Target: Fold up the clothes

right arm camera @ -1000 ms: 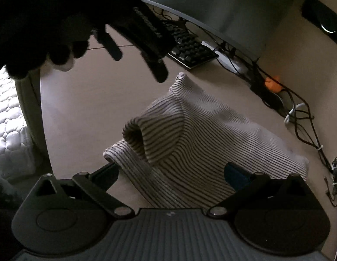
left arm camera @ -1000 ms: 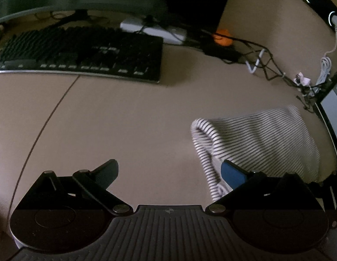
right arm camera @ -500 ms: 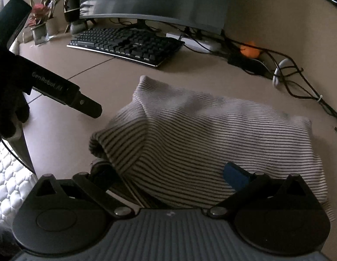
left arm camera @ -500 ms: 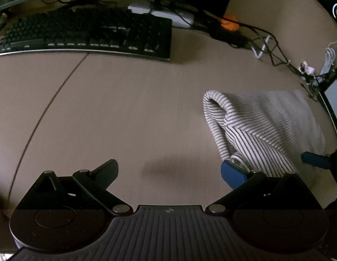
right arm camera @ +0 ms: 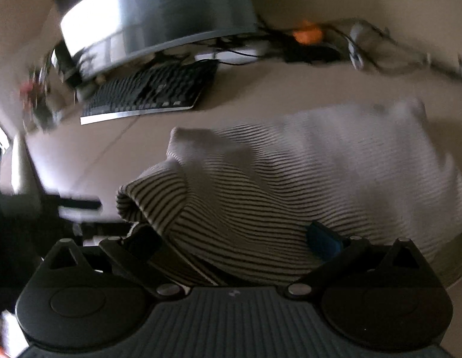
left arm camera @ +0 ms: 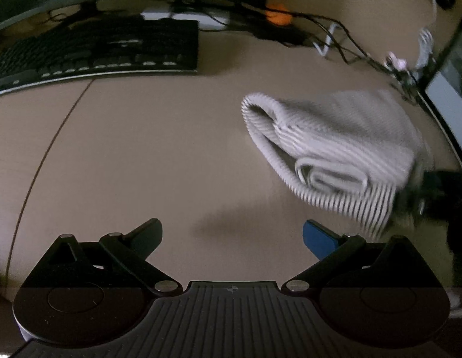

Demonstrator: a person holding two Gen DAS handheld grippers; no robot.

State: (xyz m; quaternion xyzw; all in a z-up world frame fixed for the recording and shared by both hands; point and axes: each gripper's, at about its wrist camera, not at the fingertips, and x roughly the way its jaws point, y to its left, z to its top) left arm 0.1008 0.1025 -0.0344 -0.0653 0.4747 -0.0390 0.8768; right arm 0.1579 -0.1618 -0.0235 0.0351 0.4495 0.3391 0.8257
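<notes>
Left gripper (left arm camera: 232,234): jaws spread wide, nothing between them, held over bare desk (left arm camera: 135,155). Striped garment (left arm camera: 329,152) is seen at approx 2 o'clock in left wrist view, bunched w/ a rolled fold at its near edge; its 4 o'clock corner is met by the dark right gripper (left arm camera: 434,197), blurred there.

Right wrist view: fingers spread wide, garment heaped between and across them, fabric draped over both tips; whether cloth is actually pinched can't be told. Keyboard (right arm camera: 150,92) is seen at 11 o'clock beyond the garment, monitor (right arm camera: 153,15) above it, cables (left arm camera: 335,41) and an orange object (right arm camera: 307,34) at 1 o'clock.
</notes>
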